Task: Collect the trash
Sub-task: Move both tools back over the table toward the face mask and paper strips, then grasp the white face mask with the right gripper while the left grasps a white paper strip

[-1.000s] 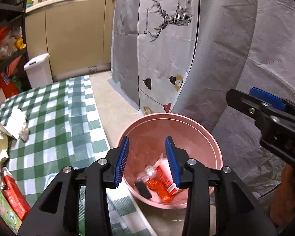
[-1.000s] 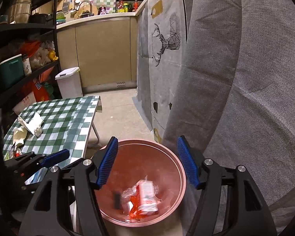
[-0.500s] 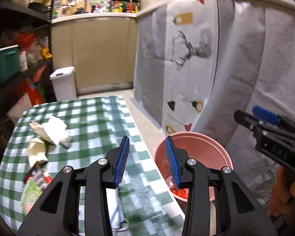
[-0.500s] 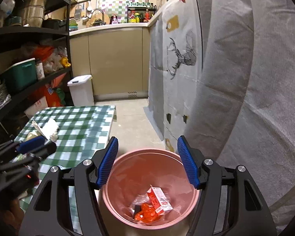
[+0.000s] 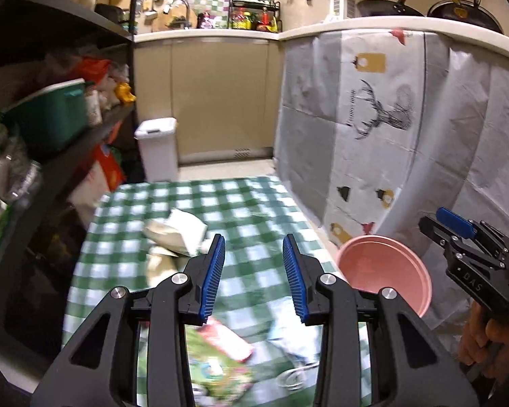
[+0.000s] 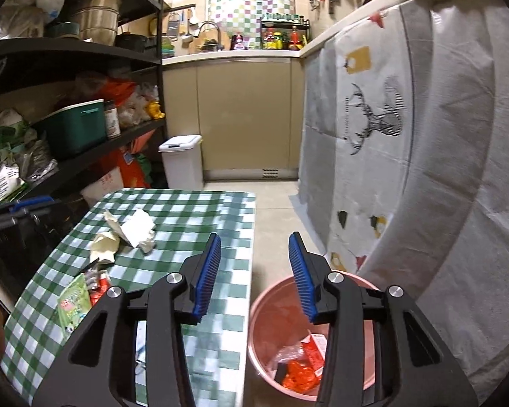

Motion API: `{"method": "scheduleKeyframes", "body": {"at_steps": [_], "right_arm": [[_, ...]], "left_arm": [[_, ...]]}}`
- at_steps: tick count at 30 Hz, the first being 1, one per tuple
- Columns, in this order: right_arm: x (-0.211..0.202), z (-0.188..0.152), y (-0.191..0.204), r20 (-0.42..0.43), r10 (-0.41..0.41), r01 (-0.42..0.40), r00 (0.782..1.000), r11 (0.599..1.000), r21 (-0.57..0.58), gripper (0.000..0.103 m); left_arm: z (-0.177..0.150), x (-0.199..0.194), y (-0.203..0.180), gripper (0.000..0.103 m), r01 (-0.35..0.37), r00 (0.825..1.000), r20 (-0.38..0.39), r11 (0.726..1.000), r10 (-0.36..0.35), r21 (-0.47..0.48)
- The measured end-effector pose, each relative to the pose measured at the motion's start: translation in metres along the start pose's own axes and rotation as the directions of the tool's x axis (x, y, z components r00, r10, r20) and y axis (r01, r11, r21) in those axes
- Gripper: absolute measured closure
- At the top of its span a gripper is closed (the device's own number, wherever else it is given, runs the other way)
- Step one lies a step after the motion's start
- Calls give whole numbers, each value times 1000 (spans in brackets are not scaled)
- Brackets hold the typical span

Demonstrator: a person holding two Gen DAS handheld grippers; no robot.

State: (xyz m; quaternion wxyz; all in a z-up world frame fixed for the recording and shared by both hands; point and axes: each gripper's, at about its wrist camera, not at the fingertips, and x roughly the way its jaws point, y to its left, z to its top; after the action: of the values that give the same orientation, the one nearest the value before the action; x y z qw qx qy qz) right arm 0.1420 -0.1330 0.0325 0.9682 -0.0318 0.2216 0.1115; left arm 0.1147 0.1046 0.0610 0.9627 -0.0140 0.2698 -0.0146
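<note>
My left gripper [image 5: 253,239] hangs over the green checked table [image 5: 247,200], its jaws slightly closing with nothing between them. Below and ahead of it lie crumpled white paper [image 5: 180,230], a red packet [image 5: 227,339] and a blurred green packet [image 5: 217,369]. My right gripper [image 6: 254,237] is above the table's right edge and the pink bin [image 6: 271,305], jaws closing on nothing. An orange wrapper [image 6: 298,373] and a red-and-white carton [image 6: 317,342] lie in the bin. White paper [image 6: 135,227], beige paper [image 6: 105,251] and a green packet [image 6: 73,302] sit on the table [image 6: 193,210].
A white lidded bin [image 6: 181,162] stands on the floor beyond the table. Black shelves [image 6: 85,101] packed with goods line the left. A printed cloth [image 6: 373,135] drapes the counter on the right, with a strip of floor between it and the table.
Both views have swung left, from above the pink bin toward the table. My left gripper has risen and come over the table. The right jaws have narrowed.
</note>
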Motion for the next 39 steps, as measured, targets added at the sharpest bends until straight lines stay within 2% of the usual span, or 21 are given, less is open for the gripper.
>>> {"method": "scheduleKeyframes", "body": {"at_steps": [5,7,11,19,27,32,34,39], "right_arm": [[5,-2,15,-8,27,-27,1000,1000,-4,61],[8,-2,21,-14,27,-27,1000,1000,-12,61],[10,-2,27,-19,45,-45,999,999,-10,61],[20,-7,42,-39,76,-78,996,996,-32,70],[33,-15,56,-89,125,-126,988,992,-8,70],[52,-29,71,-164,160,-164,973,986,-14,68],[60,-34,79,-207,168,-178,964,984,-32,55],[70,-41,85,-240,165,-179,957,983,-36,54]], "left_arm": [[2,-9,36,67,-54,998,34,998,53,10],[1,-9,50,68,-70,997,41,997,71,-18],[-6,-7,79,76,-84,996,30,992,87,-90],[-12,-6,121,79,-135,990,28,979,141,-154],[-22,2,135,79,-133,991,8,979,136,-154],[-29,12,138,79,-114,994,-15,982,113,-148],[-33,16,137,79,-108,994,-24,985,106,-135],[-36,26,136,79,-96,995,-41,989,92,-115]]}}
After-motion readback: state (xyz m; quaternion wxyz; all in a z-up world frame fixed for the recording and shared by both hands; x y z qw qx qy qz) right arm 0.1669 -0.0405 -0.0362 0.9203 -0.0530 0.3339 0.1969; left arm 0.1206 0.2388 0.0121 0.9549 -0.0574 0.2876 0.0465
